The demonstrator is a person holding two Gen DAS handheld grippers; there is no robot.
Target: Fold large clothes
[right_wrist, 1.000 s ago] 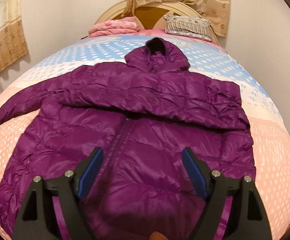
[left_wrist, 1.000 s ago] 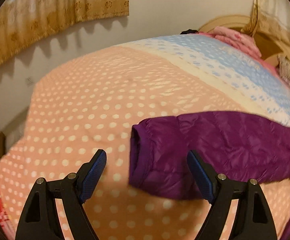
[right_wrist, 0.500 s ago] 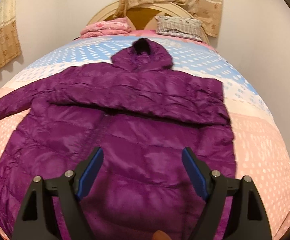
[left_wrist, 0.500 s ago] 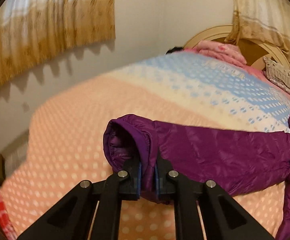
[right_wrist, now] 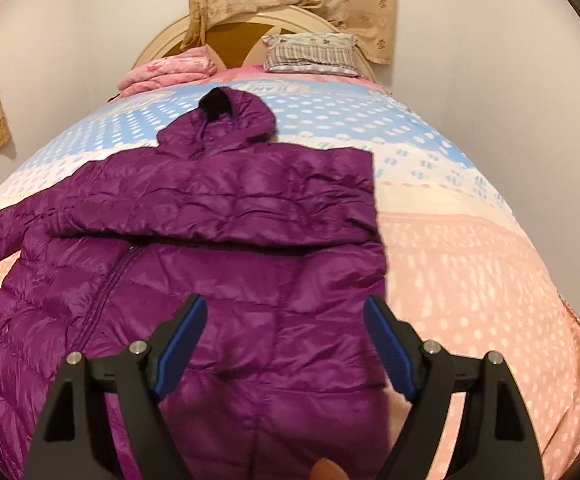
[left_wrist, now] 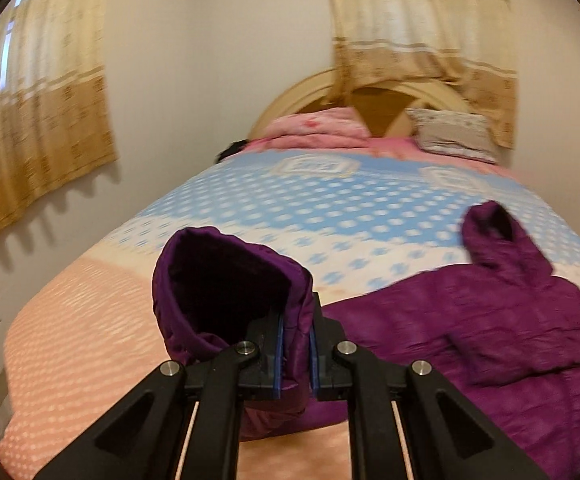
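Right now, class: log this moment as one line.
left gripper: shut on sleeve cuff, lifted | right gripper: open over jacket | bed: jacket flat, other sleeve folded across

Jacket [right_wrist: 210,248] hem cut off below

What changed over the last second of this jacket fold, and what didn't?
The left gripper, open beside the sleeve cuff a second ago, closed on it and lifted it off the bedspread. The right gripper stayed open above the jacket, whose other sleeve stayed folded across the chest.

glossy quilted jacket [right_wrist: 218,264], matt cloth bedspread [right_wrist: 470,264]
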